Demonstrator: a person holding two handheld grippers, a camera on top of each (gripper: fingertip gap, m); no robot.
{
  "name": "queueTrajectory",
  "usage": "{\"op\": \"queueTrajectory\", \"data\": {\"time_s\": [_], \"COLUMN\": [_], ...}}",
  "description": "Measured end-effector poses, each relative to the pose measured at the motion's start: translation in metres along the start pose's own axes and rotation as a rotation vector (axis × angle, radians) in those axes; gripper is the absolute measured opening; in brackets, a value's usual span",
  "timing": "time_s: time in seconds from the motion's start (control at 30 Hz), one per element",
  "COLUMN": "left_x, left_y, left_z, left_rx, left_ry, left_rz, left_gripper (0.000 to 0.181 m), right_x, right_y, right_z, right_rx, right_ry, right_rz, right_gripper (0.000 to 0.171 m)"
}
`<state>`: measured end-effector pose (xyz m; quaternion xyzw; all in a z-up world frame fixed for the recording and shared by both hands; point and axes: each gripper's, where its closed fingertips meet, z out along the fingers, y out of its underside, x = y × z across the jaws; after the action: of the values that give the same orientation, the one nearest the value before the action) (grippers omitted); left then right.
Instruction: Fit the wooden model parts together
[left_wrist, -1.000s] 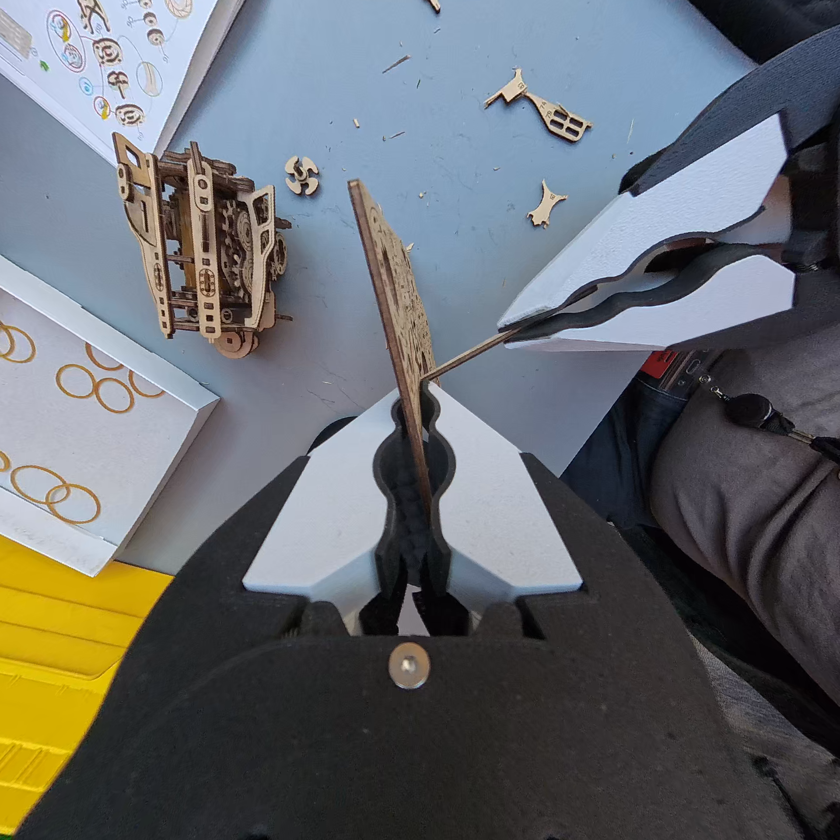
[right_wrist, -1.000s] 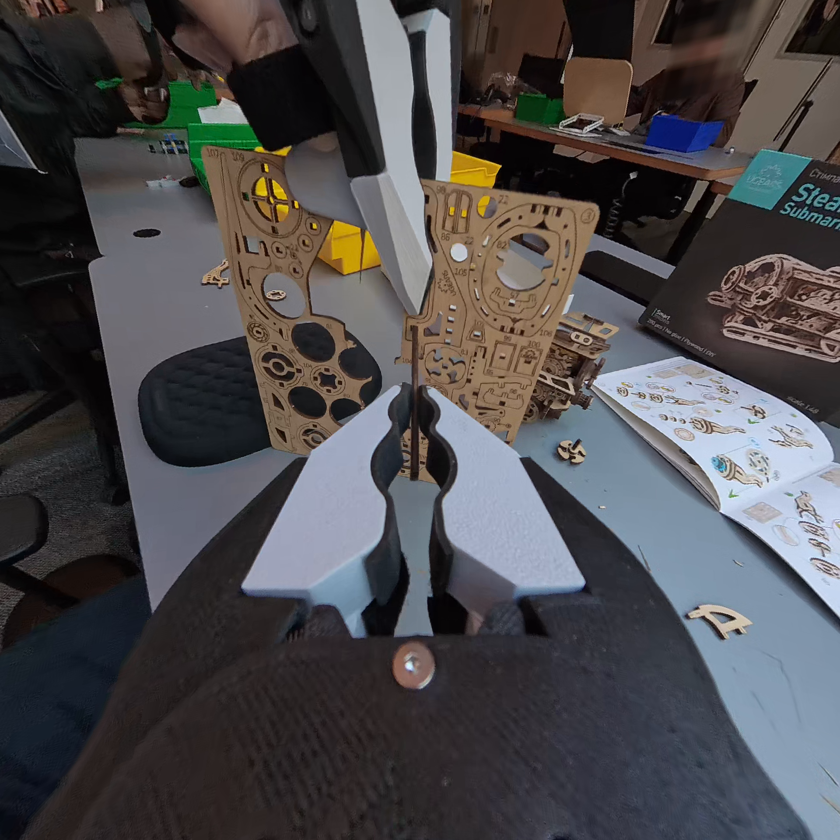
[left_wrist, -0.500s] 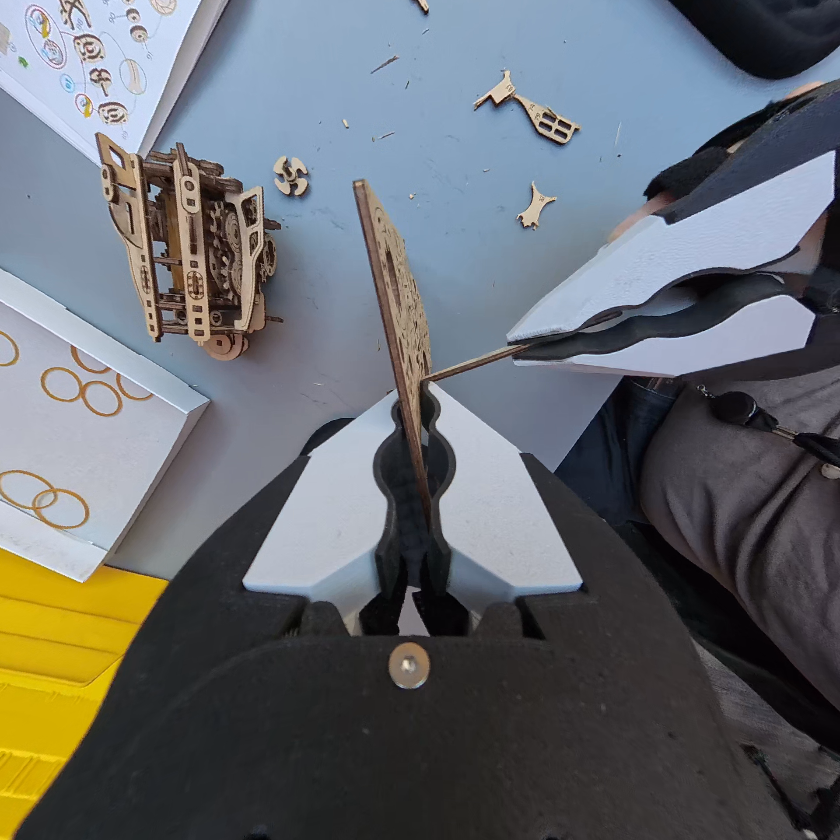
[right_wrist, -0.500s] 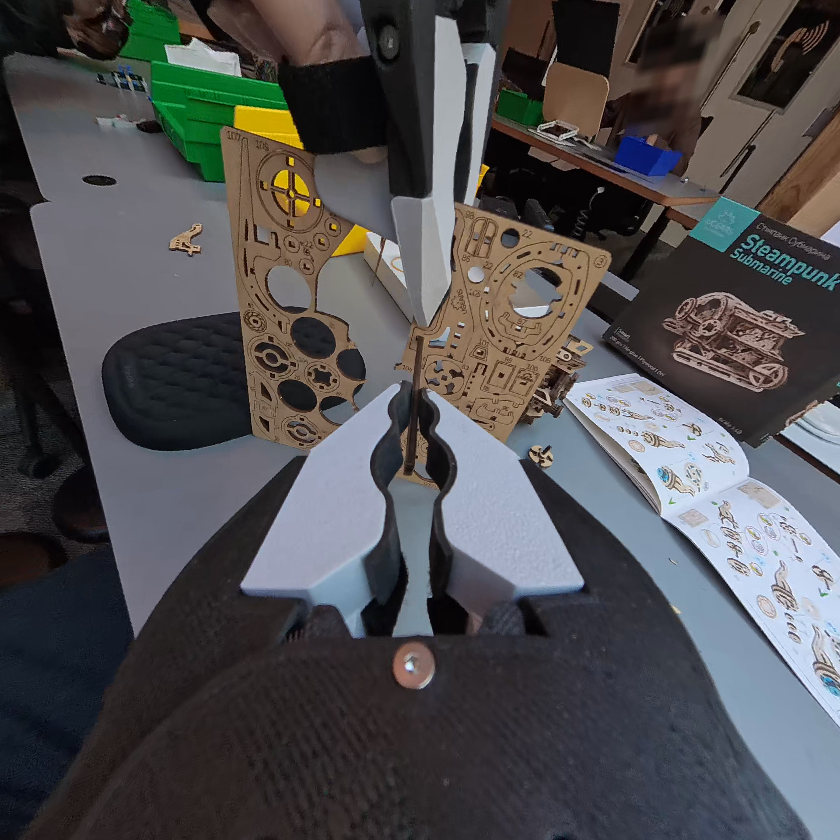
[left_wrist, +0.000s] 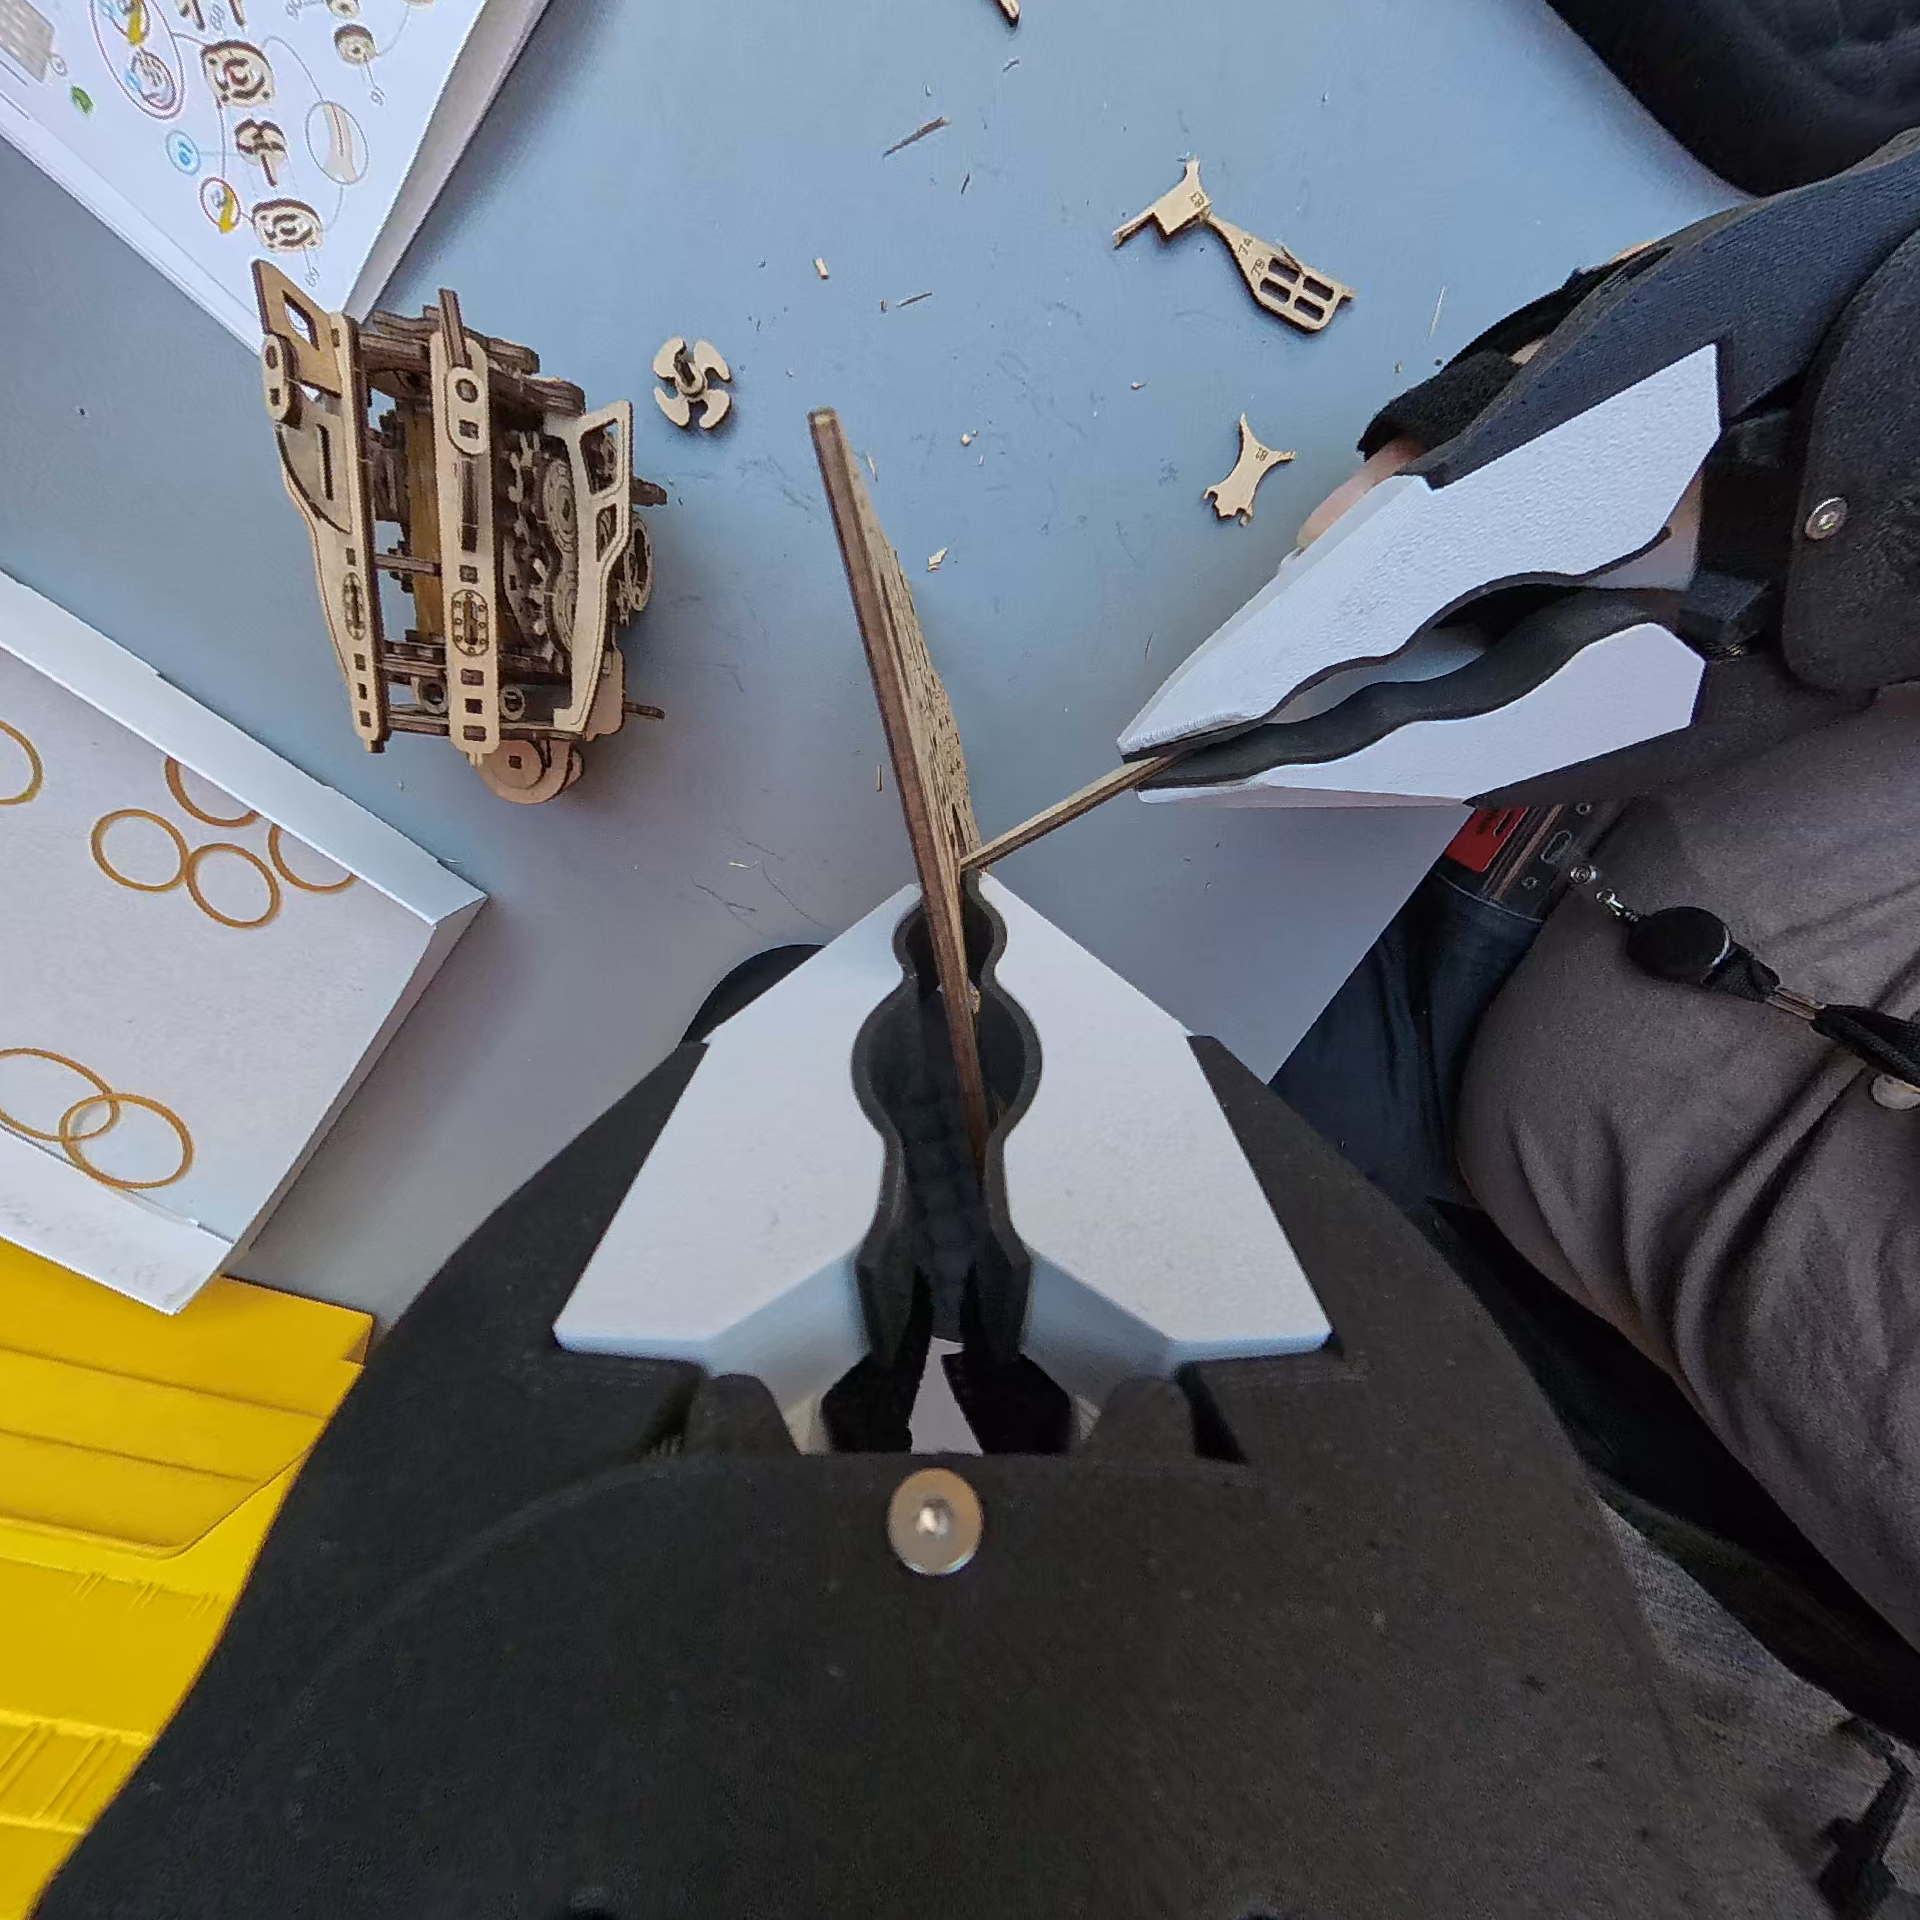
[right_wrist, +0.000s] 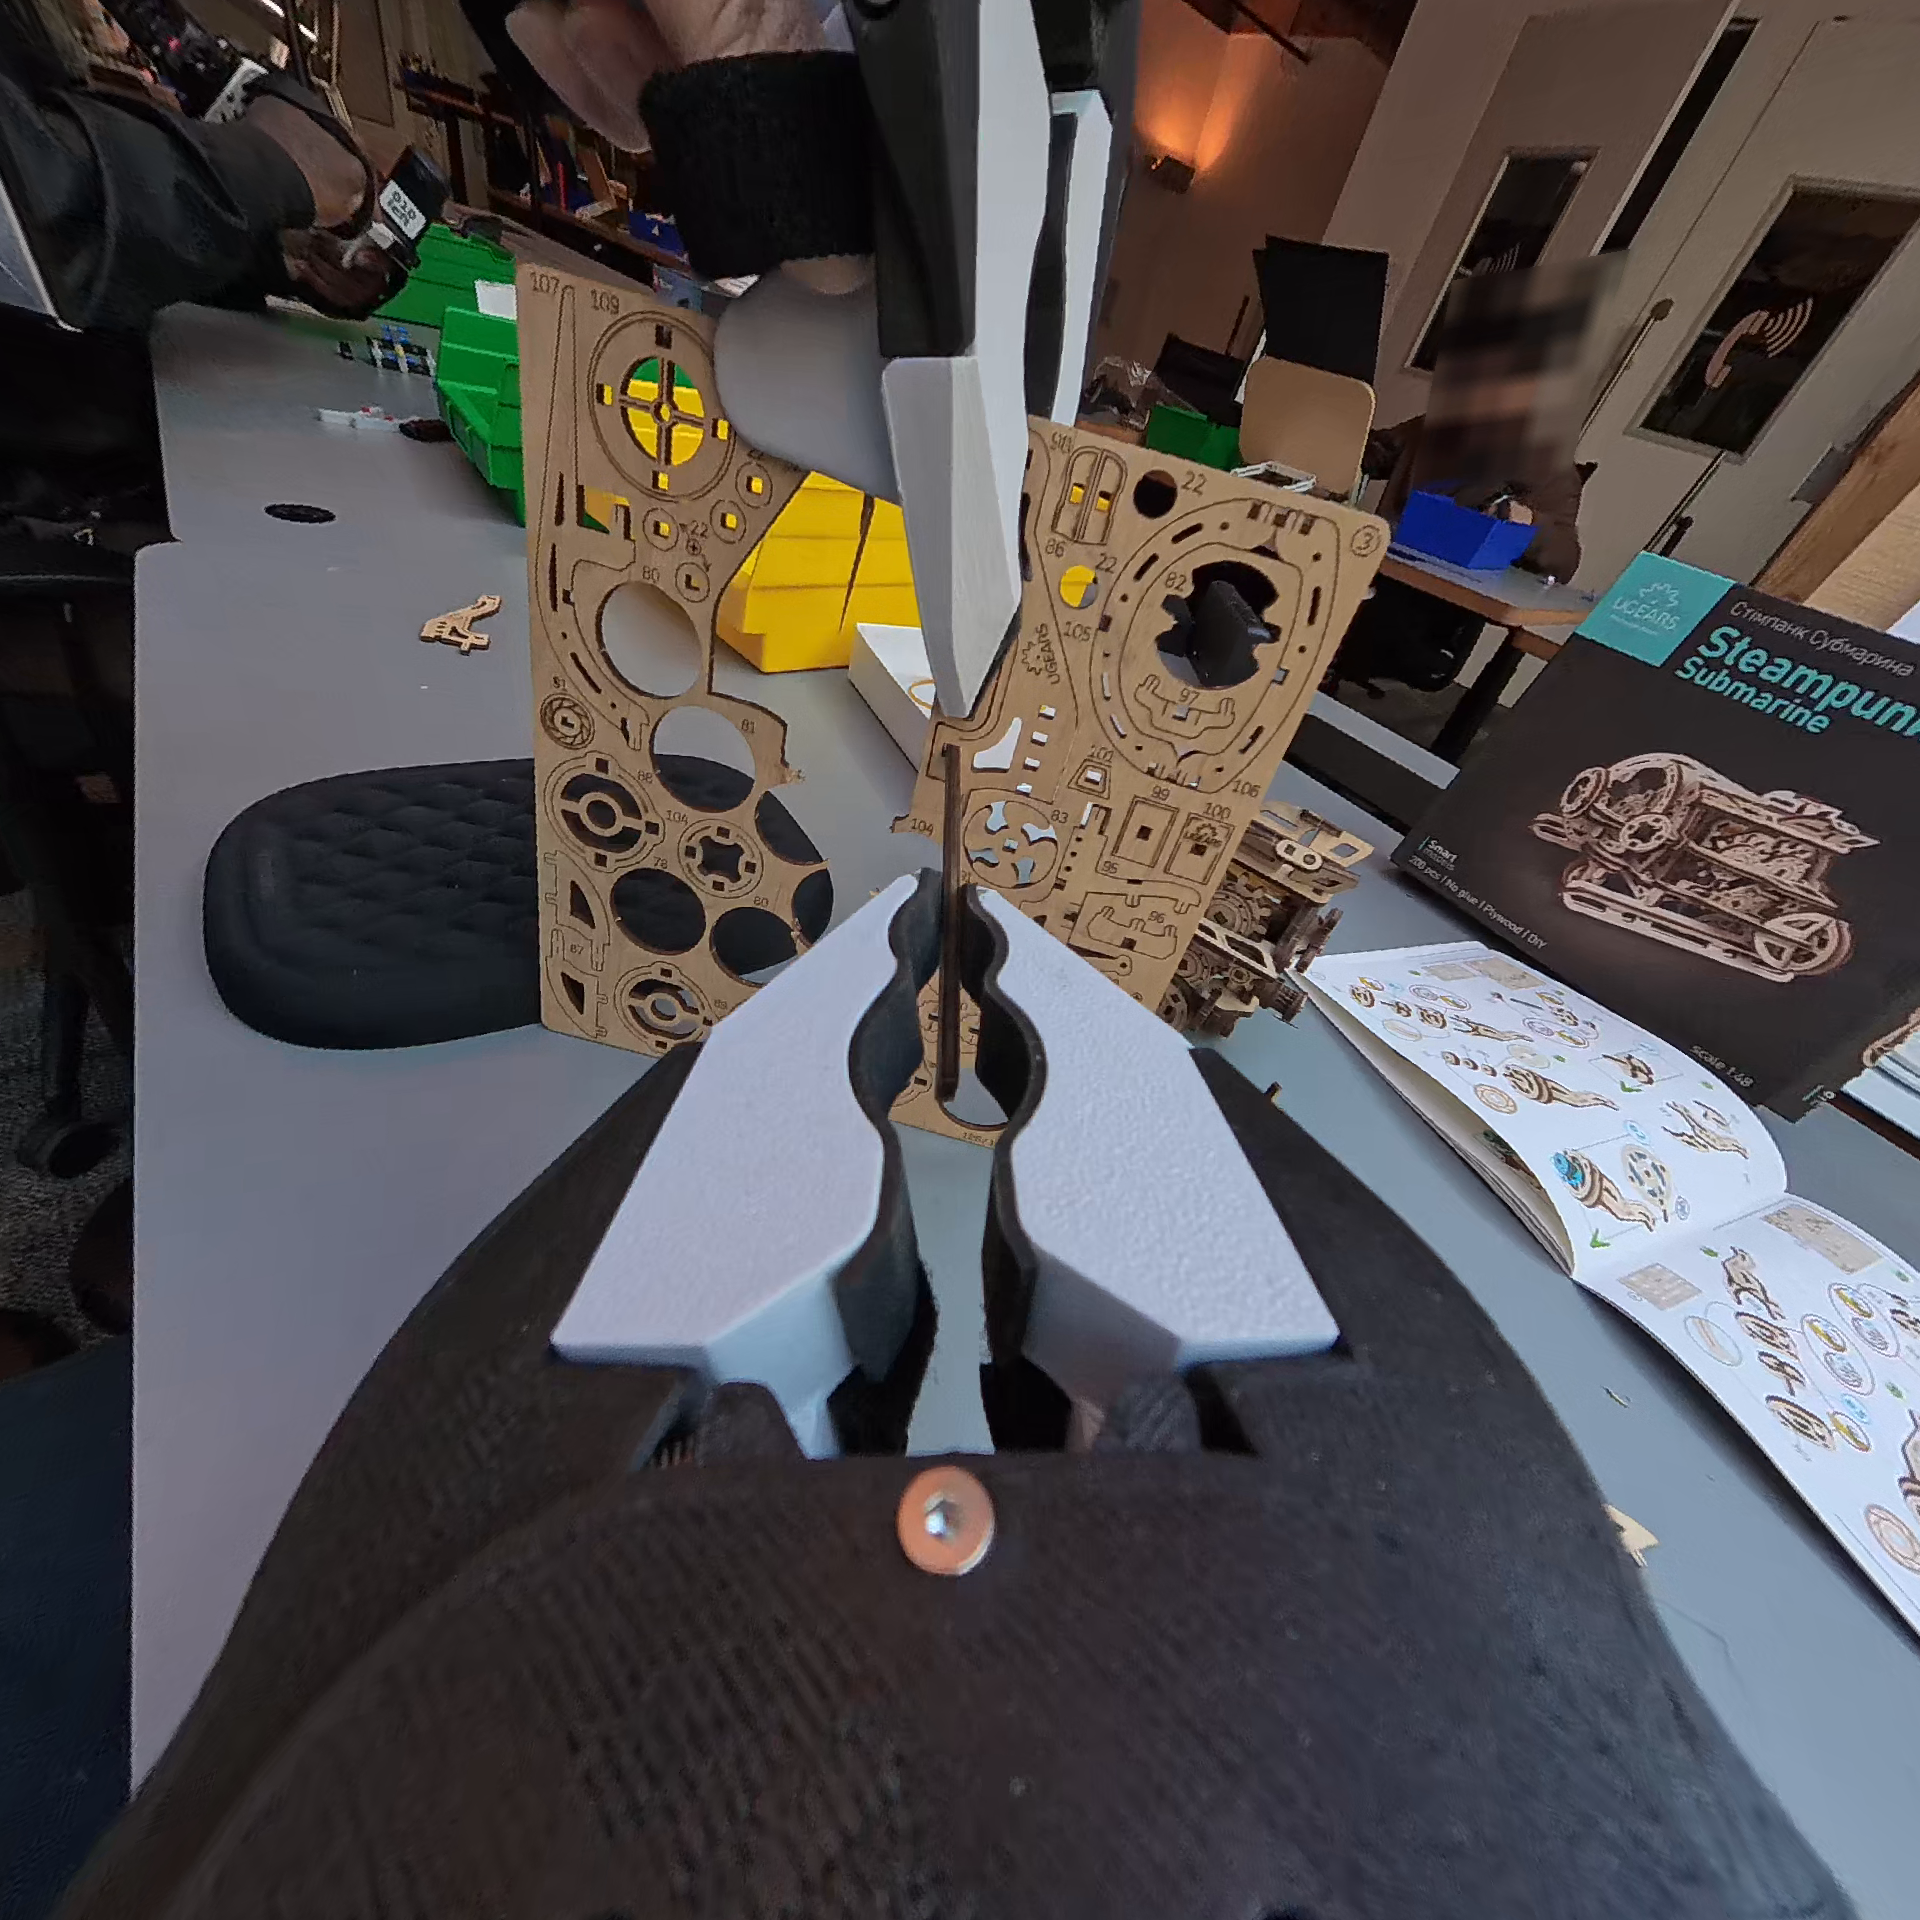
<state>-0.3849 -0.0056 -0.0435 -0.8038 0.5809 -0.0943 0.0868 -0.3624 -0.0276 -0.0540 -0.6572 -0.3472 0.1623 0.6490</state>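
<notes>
Left gripper fingers clenched on sheet edge; right gripper fingers grasping strip butted against sheet.

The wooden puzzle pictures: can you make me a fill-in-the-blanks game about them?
1. The left gripper is shut on a flat wooden ____.
2. The right gripper pinches a thin wooden ____.
3. The half-built model stands on the ____.
4. The bin beside the white box is ____.

Missing words: sheet; strip; table; yellow
</notes>
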Motion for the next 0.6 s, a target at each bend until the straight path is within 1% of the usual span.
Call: {"op": "queueTrajectory", "data": {"time_s": [0.1, 0.23, 0.33, 0.43, 0.6], "left_x": [0.000, 0.000, 0.003, 0.004, 0.002], "left_y": [0.000, 0.000, -0.001, -0.002, -0.002], "left_z": [0.000, 0.000, 0.001, 0.001, 0.001], "left_rx": [-0.002, -0.005, -0.006, -0.020, -0.020], "left_ry": [0.004, -0.001, -0.018, -0.054, -0.070], "left_rz": [-0.002, 0.001, 0.021, 0.051, 0.055], "left_gripper": [0.002, 0.002, 0.002, 0.002, 0.002], "right_x": [0.000, 0.000, 0.000, 0.001, 0.001], "right_y": [0.000, -0.003, -0.016, -0.019, -0.018], "right_z": [0.000, -0.001, -0.007, -0.008, -0.006], "right_rx": [0.027, 0.019, -0.075, -0.185, -0.242], "right_ry": [-0.008, -0.029, -0.038, -0.046, -0.063], "right_rz": [0.001, 0.049, 0.084, 0.045, 0.074], "right_gripper": [0.002, 0.002, 0.001, 0.000, 0.000]}}
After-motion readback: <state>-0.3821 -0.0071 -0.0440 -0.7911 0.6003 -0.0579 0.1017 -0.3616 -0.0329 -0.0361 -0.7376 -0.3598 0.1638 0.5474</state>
